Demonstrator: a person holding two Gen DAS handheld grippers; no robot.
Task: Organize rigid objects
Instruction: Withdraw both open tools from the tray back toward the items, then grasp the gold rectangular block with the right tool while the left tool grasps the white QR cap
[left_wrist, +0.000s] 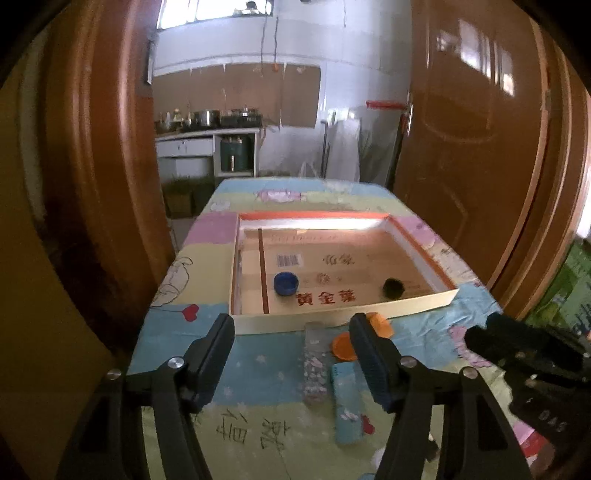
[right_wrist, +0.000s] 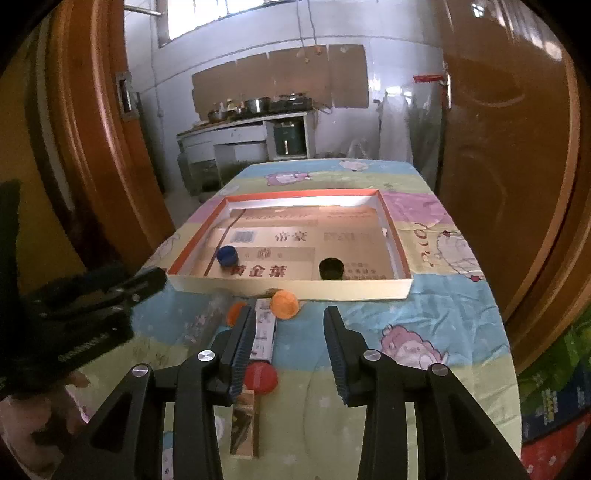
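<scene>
just ahead of the spread, empty right gripper (right_wrist: 290, 332) sits 1 orange cap (right_wrist: 283, 303).

Each hand-held gripper (left_wrist: 291, 328) (right_wrist: 290, 321) is matte black, with silver screws and ribbed blue finger pads (left_wrist: 373, 363).

From my seat I look across a table (left_wrist: 258, 435) draped in a pastel cartoon cloth (right_wrist: 436, 310), through a doorway framed by glossy brown wooden doors (left_wrist: 476, 129) on either side. Beyond lies a white-tiled kitchen wall (right_wrist: 388, 26) with cardboard sheets (left_wrist: 236, 92) fixed across it. A white counter (right_wrist: 236, 129) carries pots (left_wrist: 205, 117), and a high window (right_wrist: 207, 14) lets daylight in.
</scene>
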